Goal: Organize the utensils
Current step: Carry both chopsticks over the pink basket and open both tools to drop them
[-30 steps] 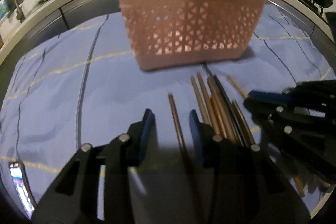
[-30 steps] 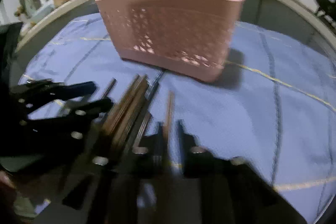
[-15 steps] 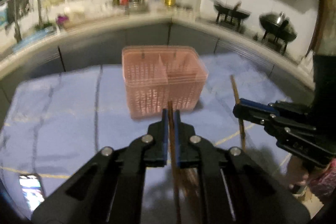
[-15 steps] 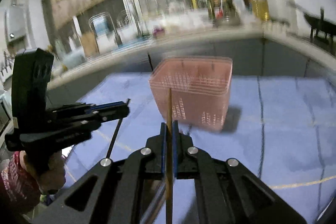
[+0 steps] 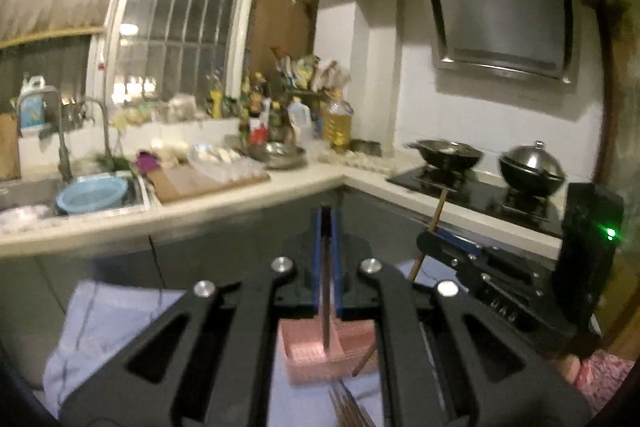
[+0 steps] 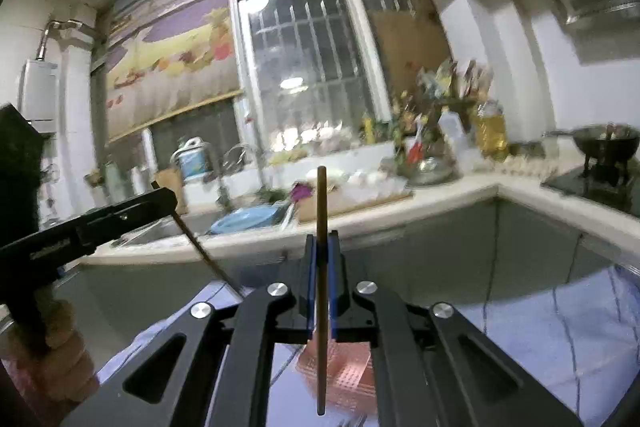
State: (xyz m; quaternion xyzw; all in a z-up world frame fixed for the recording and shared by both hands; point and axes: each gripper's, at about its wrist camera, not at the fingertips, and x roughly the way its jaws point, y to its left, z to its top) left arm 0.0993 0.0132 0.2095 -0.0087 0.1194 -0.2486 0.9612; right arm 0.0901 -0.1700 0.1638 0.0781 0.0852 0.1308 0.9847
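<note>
Holding two chopsticks, one per hand-held gripper: left hand-held gripper [image 5: 328, 259], right hand-held gripper [image 6: 322, 279].

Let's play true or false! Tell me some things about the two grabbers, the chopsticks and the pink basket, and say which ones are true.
1. The left gripper is shut on a chopstick. True.
2. The right gripper is empty. False: its fingers are shut on a chopstick that stands nearly upright.
3. The pink basket sits low in both views, beneath the grippers. True.
4. The basket stands in the sink. False: it stands on the blue cloth.
5. More chopsticks lie on the cloth in front of the basket. True.
6. The blue bowl is on the stove. False: it is by the sink.
</note>
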